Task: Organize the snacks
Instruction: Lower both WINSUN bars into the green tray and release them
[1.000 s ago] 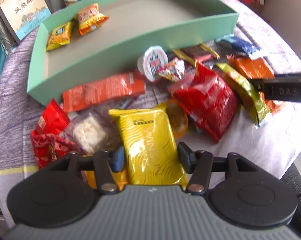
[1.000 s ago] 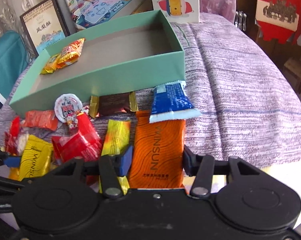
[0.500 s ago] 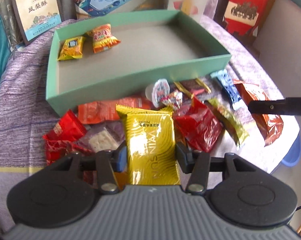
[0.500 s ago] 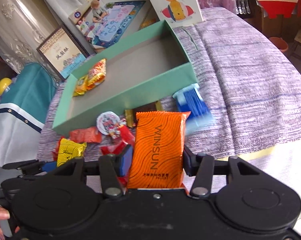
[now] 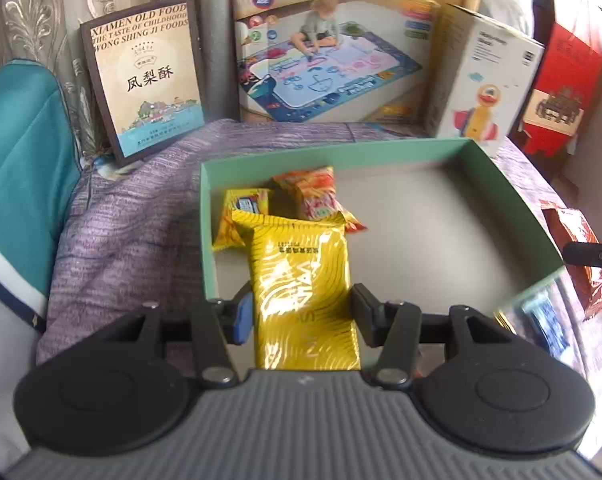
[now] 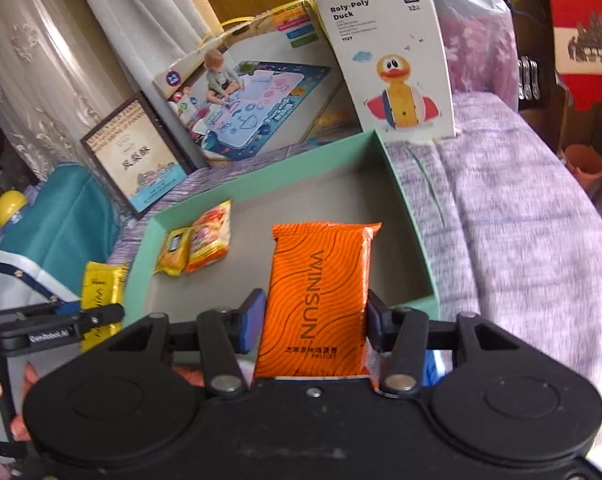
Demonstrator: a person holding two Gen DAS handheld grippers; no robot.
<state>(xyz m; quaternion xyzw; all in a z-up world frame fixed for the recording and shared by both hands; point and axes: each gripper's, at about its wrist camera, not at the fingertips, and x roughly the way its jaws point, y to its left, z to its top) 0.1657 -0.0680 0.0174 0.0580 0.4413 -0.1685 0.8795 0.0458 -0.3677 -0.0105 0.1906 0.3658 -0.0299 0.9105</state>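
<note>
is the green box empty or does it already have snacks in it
Not empty: two small packets lie in the box's left corner; the rest is bare.

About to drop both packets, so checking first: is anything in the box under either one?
Left tongs: yellow packet overlaps two small snacks in the green box. Right tongs' orange packet has bare floor ahead.

Duck toy box (image 6: 397,52), play-mat box (image 5: 325,60), framed pastry sign (image 5: 145,76), purple cloth (image 6: 521,216).
</note>
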